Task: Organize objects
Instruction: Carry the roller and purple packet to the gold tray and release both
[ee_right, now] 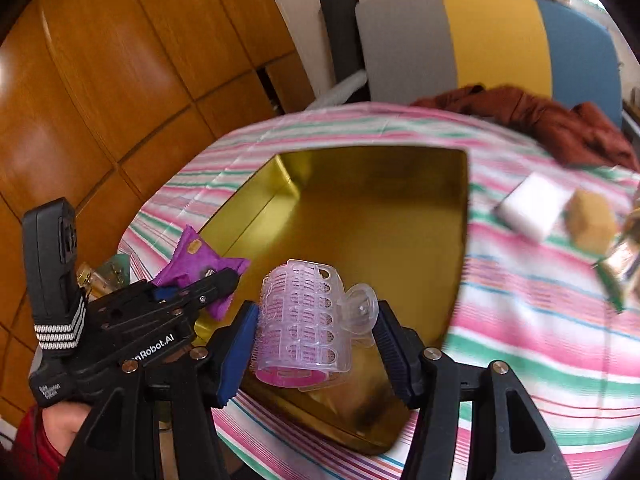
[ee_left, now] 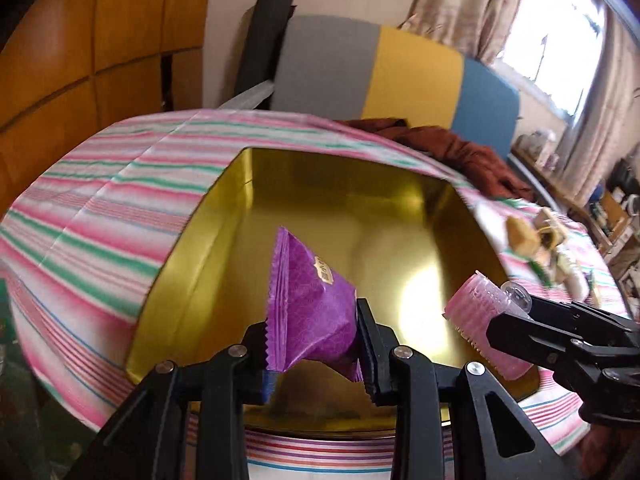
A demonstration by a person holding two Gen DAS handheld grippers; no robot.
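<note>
The left gripper (ee_left: 312,344) has its jaws closed on a purple packet (ee_left: 310,300), pinching it across its lower body so the crimped edge stands up over the gold tin (ee_left: 224,200). The right gripper (ee_right: 316,340) has its jaws closed on a pink roller (ee_right: 304,320) with a clear clip on it, one pad on the bristled side and the other against the clip. Both things hang above the open tin, which sits on the striped tabletop (ee_left: 100,200).

The packet looks light and soft (its film is already creased at the pinch), so it will likely crumple rather than slip; a hold across the filled middle seems safer than the thin seal. The roller seems light too, a hollow plastic shell that should stay stiff, though the clip may swivel under pressure, so a grip across the barrel would serve better.

A white block (ee_right: 532,204) and a tan block (ee_right: 592,220) lie on the cloth, well apart from the tin.
</note>
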